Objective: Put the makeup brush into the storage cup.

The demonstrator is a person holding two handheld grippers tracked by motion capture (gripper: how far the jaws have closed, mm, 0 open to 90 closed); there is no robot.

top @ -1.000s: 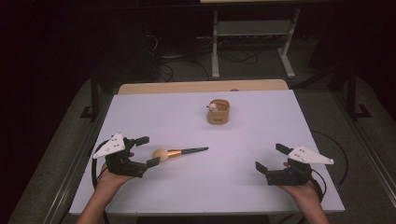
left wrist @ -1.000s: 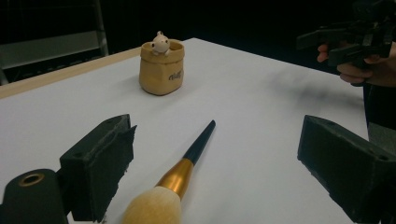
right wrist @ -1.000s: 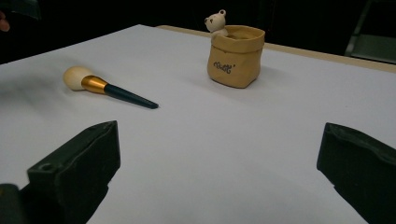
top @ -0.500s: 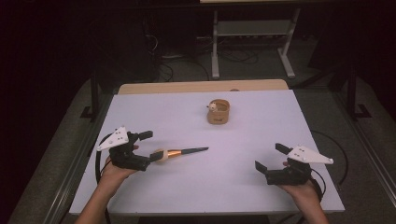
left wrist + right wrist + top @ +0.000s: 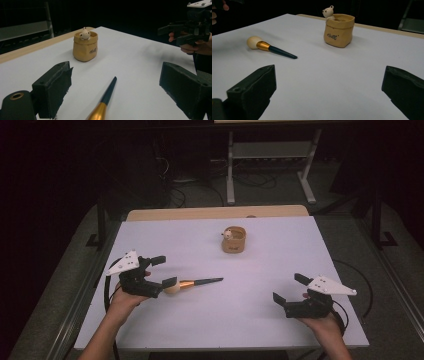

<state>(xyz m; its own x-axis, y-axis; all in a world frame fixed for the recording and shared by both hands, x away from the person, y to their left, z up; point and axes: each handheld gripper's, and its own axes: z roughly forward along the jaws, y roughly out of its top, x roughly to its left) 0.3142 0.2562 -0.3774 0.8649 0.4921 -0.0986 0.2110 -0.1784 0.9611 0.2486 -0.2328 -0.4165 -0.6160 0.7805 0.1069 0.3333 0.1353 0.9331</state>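
A makeup brush [image 5: 192,283] with a cream head, gold ferrule and dark handle lies on the white table [image 5: 260,330], left of centre. My left gripper [image 5: 163,271] stands open at the brush's head end, its near jaw beside the cream head. In the left gripper view the brush [image 5: 108,92] runs between the wide-apart jaws of the left gripper [image 5: 117,73], untouched, with its head hidden below the frame. A tan pot with a small bear figure [image 5: 233,240] stands farther back. My right gripper [image 5: 290,288] is open at the front right, holding nothing.
A wooden strip [image 5: 215,213] borders the table's far edge. Beyond it, a metal stand [image 5: 270,165] and cables lie on the dark floor. The right gripper view has the brush [image 5: 269,47] at left and the pot [image 5: 338,31] ahead.
My left gripper has moved forward and to the right, up to the brush's head end. The right gripper, brush and pot have stayed put.
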